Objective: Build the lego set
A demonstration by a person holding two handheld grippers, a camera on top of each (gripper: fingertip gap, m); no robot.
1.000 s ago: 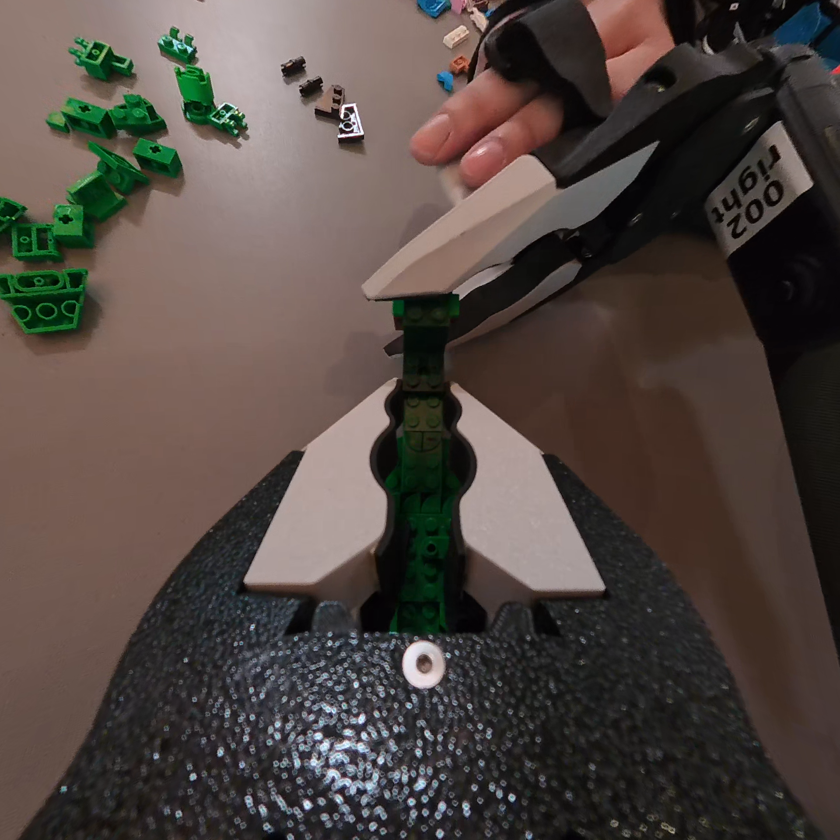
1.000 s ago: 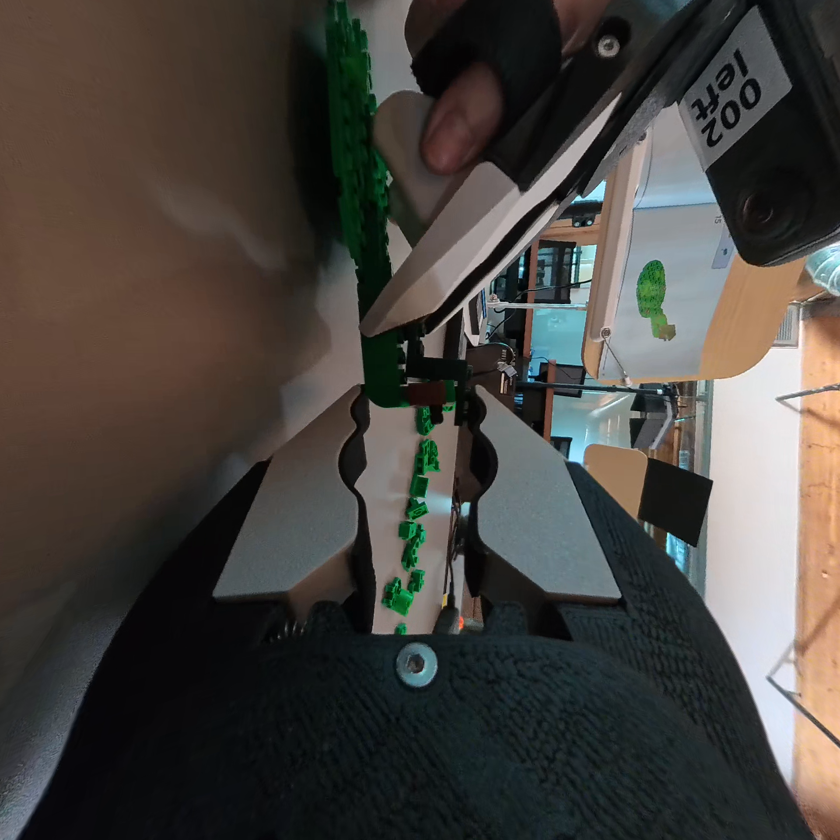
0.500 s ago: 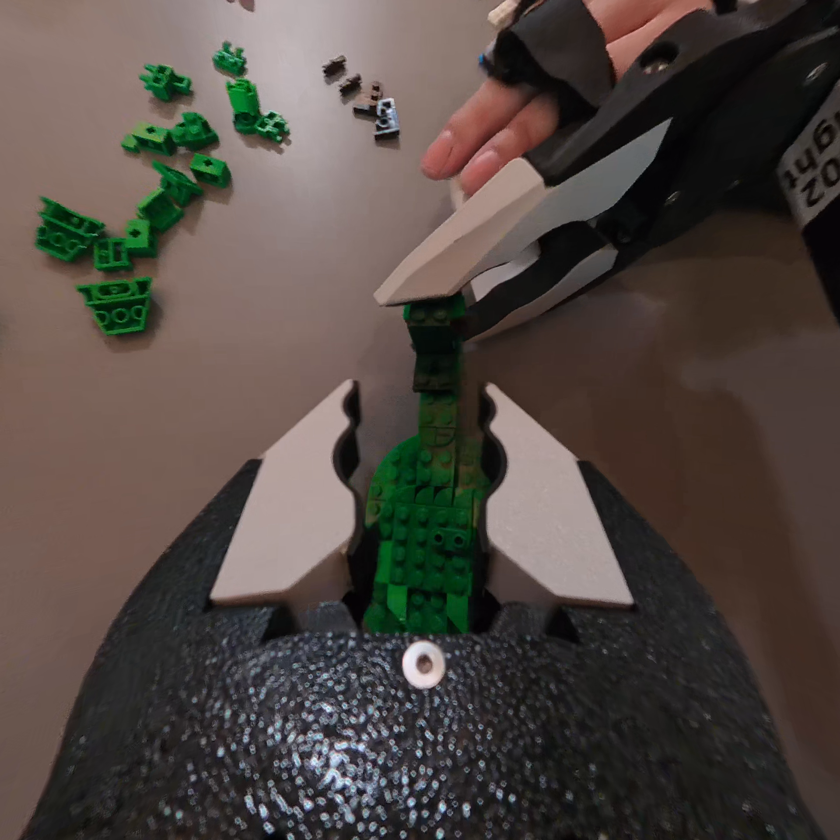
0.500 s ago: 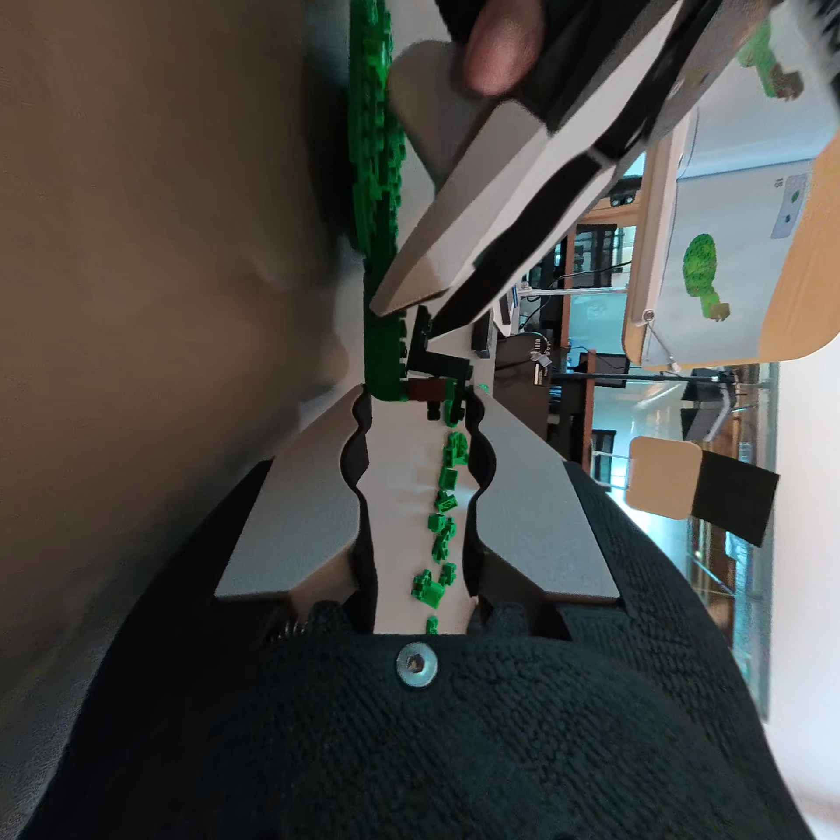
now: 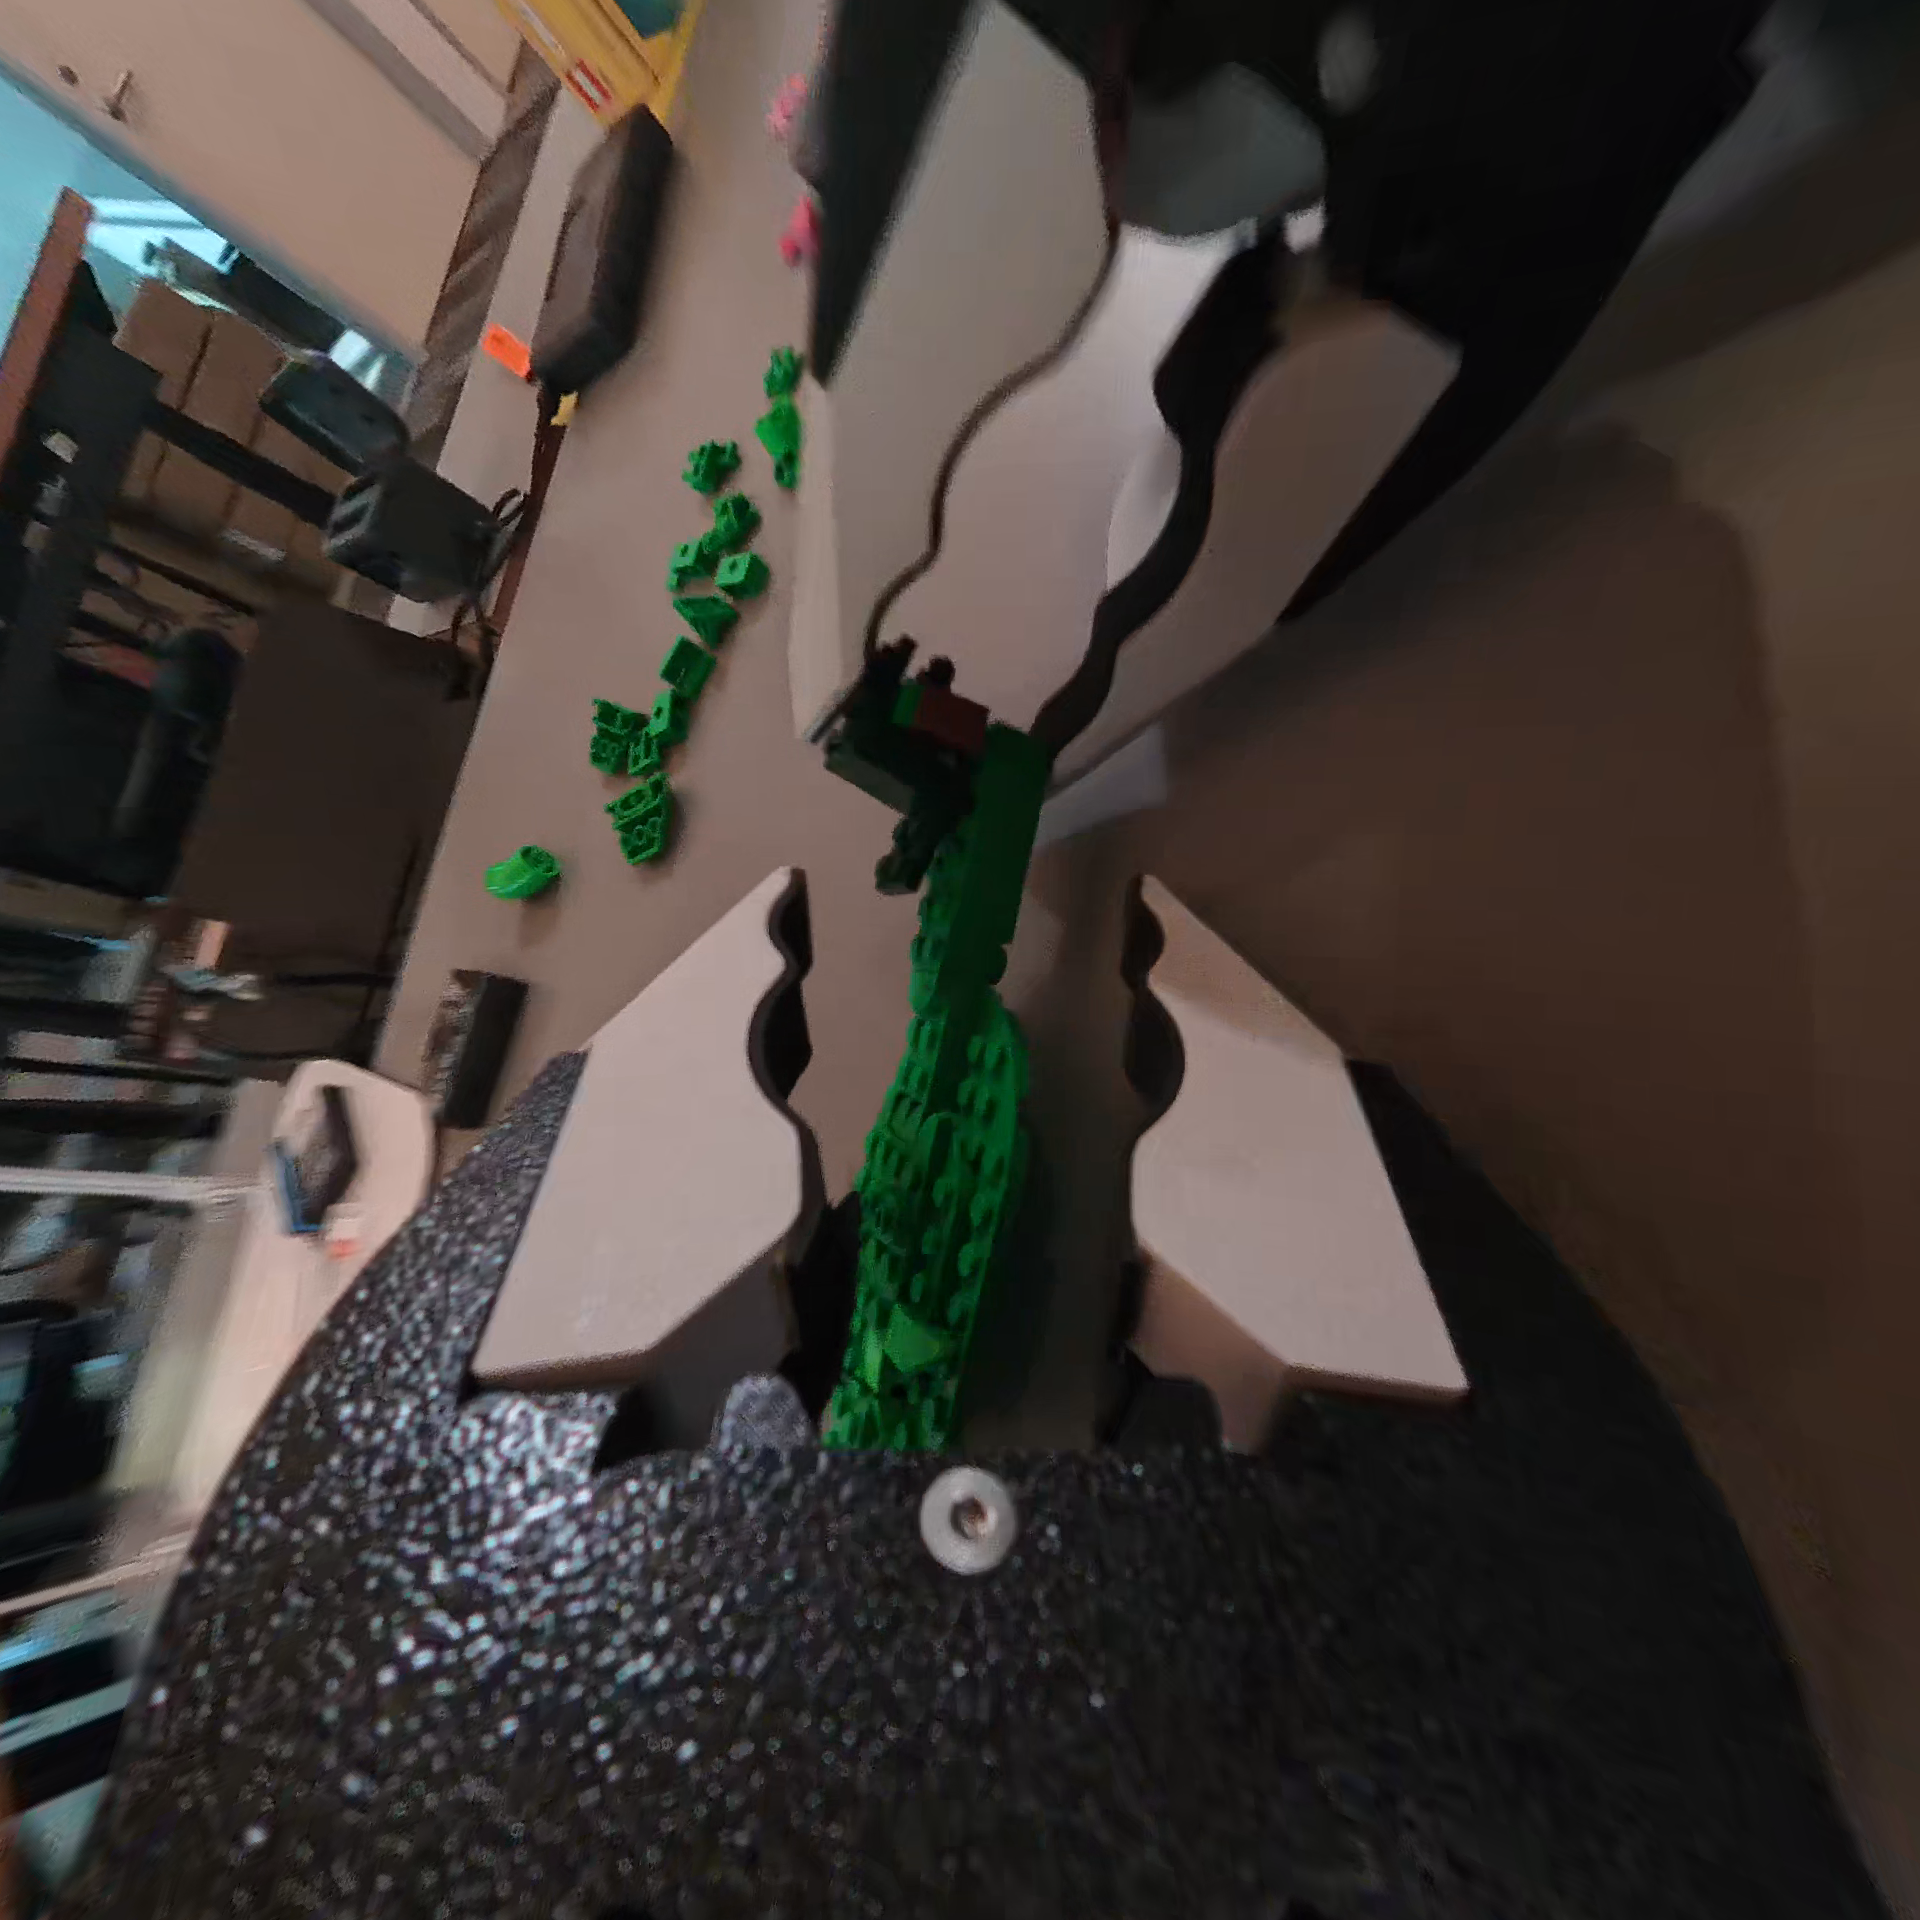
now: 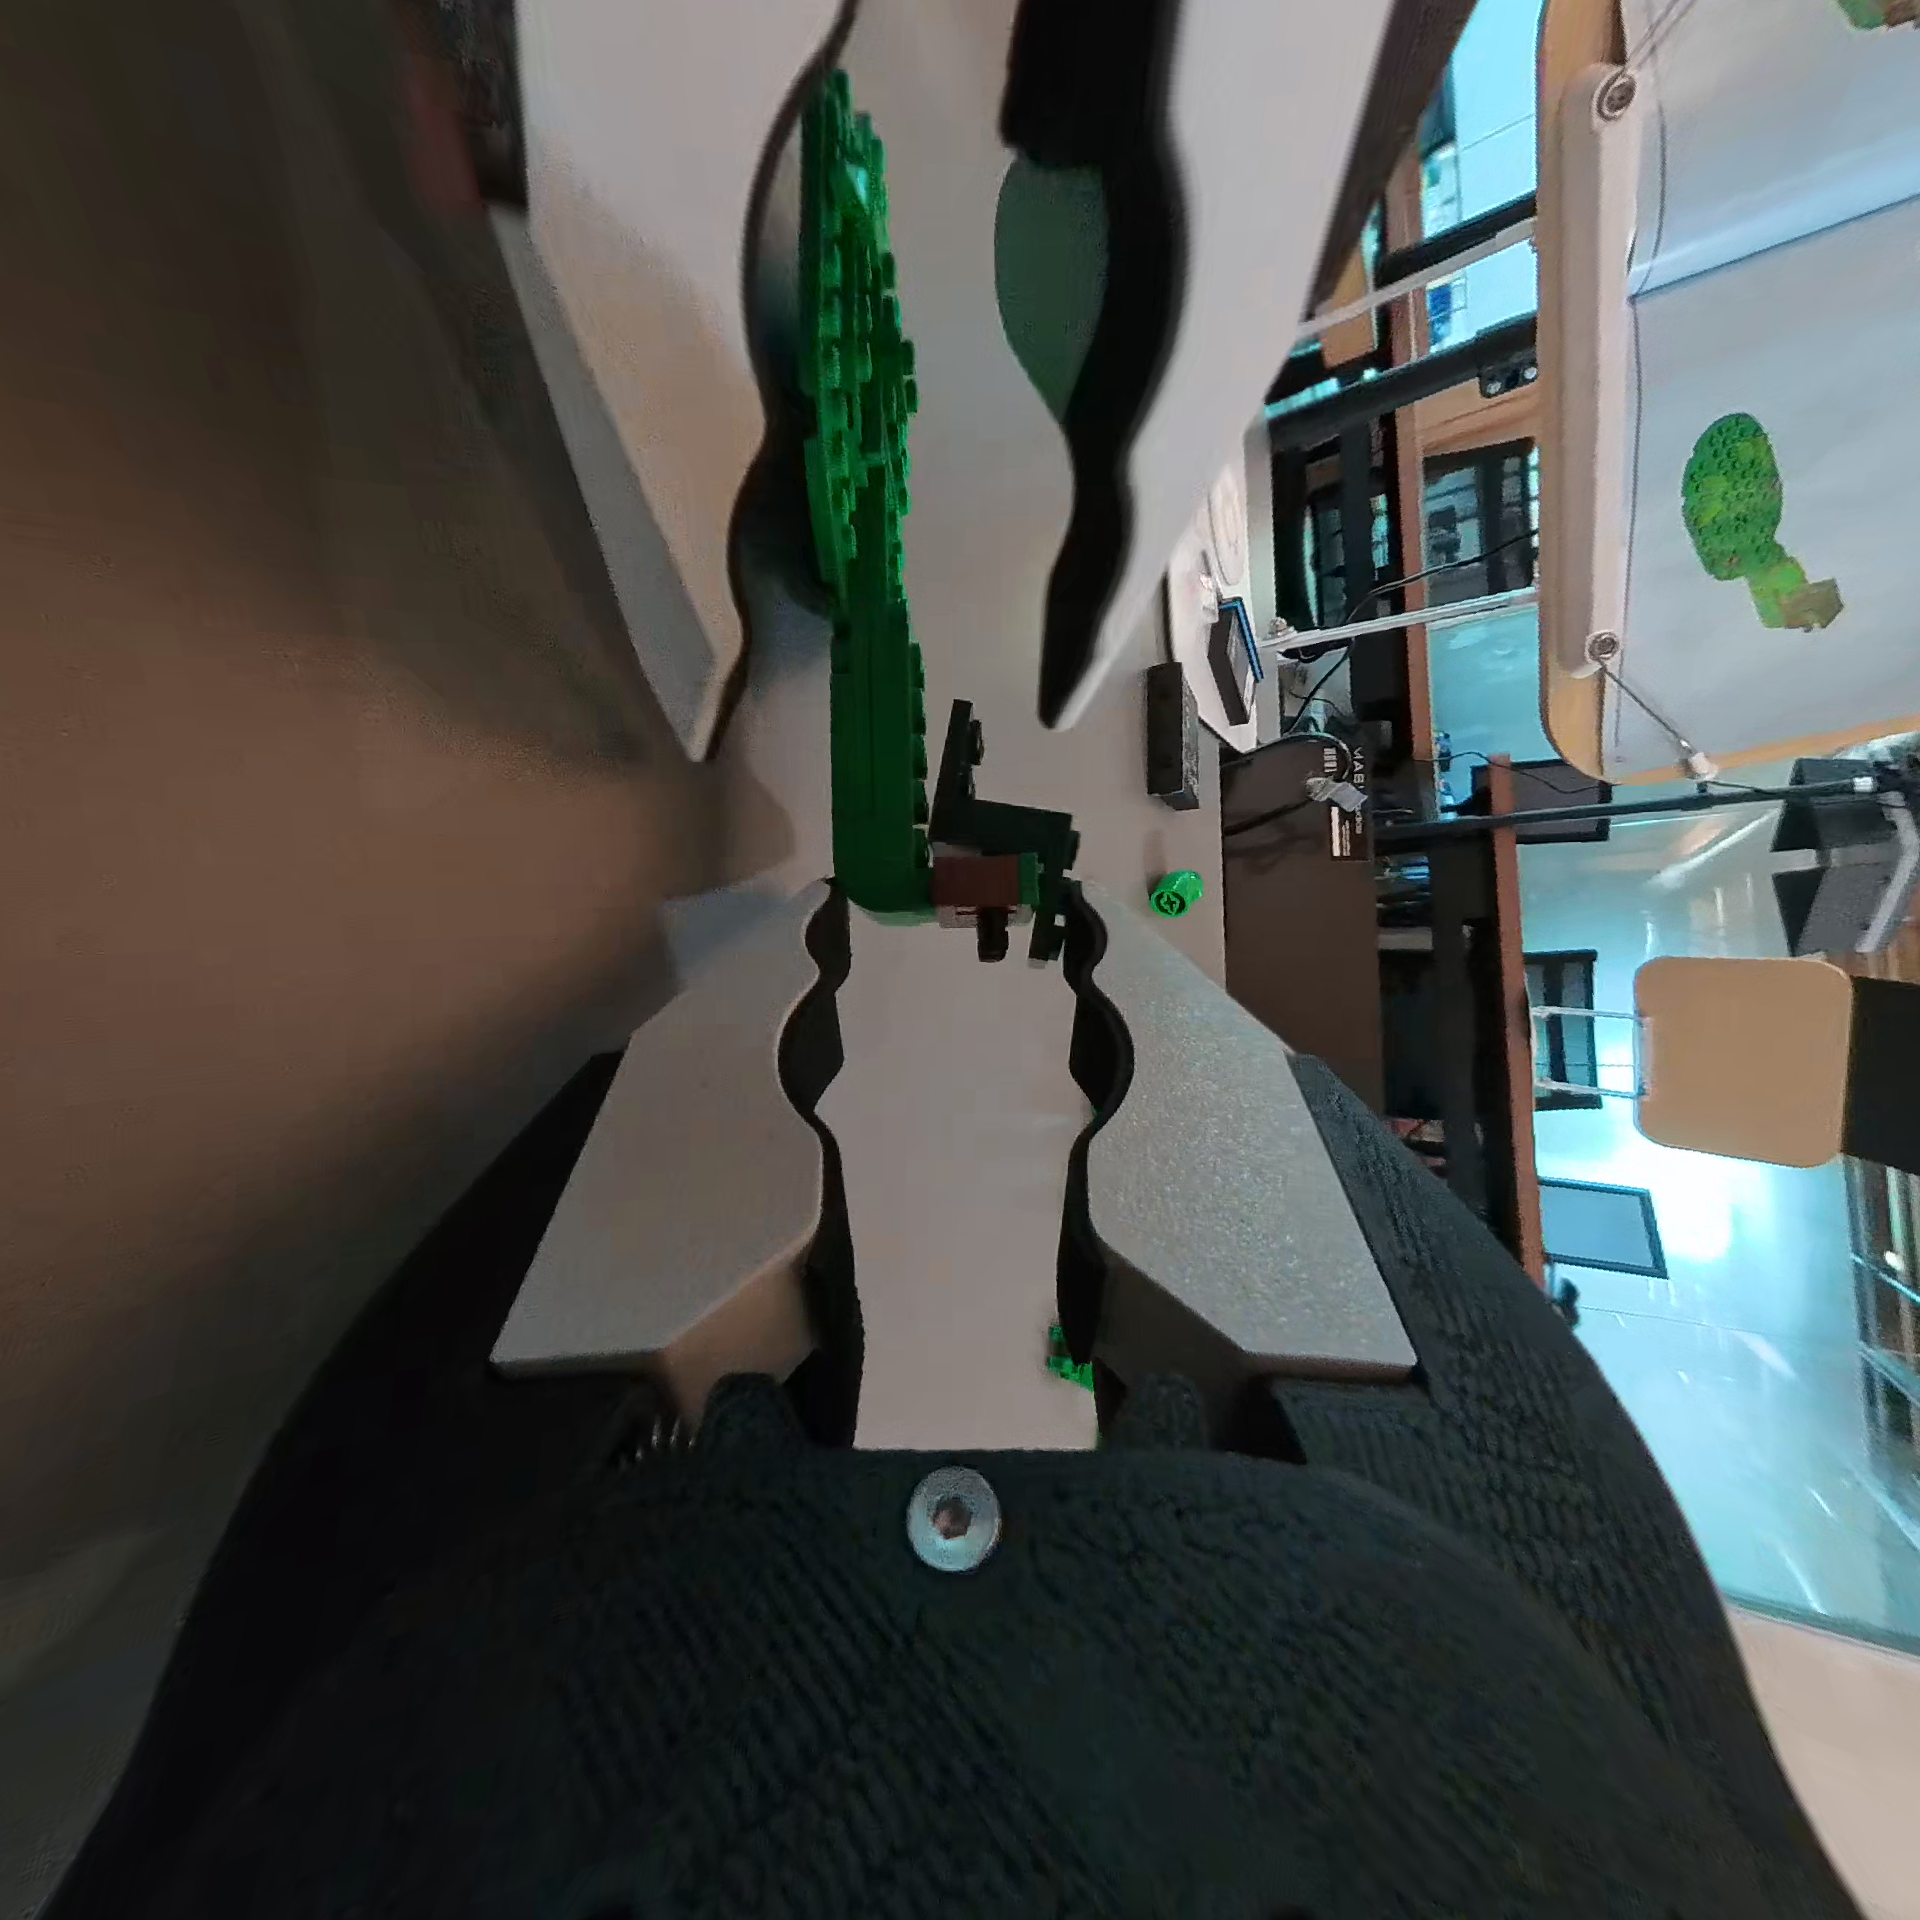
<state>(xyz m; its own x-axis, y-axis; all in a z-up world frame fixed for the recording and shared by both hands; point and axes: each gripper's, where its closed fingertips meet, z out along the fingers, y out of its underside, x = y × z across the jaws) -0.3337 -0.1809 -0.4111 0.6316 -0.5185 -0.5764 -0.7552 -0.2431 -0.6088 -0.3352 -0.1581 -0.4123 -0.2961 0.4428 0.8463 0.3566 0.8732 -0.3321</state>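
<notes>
Two claws face each other, both spread: the left claw brackets the flat green lego leaf assembly without visibly pinching, the right claw at its 12 o'clock tip. Ungripped, it may drop onto the beige tabletop.

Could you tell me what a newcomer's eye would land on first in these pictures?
The green lego build stands edge-on between the two open claws, left claw near and right claw facing it, with a dark brown-and-black cluster at its narrow end. Loose green pieces trail across the table to the left.
</notes>
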